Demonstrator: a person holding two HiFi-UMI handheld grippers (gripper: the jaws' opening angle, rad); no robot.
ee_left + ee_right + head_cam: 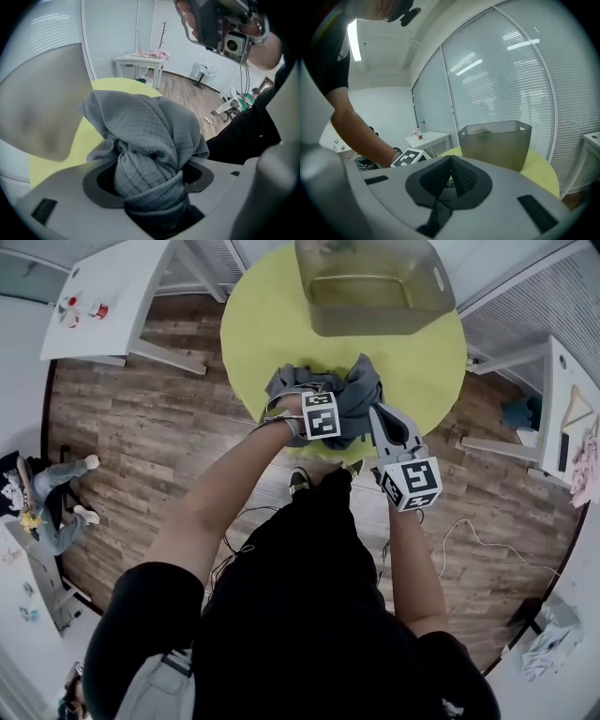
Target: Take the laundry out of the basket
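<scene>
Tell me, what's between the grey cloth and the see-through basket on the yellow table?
Nothing. In the head view, only bare yellow table lies between the grey cloth and the basket.

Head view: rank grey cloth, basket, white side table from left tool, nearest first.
1. grey cloth: clamped in the left tool, at the near edge of the yellow table.
2. basket: far side of the yellow table, ahead.
3. white side table: off the yellow table, upper left.
</scene>
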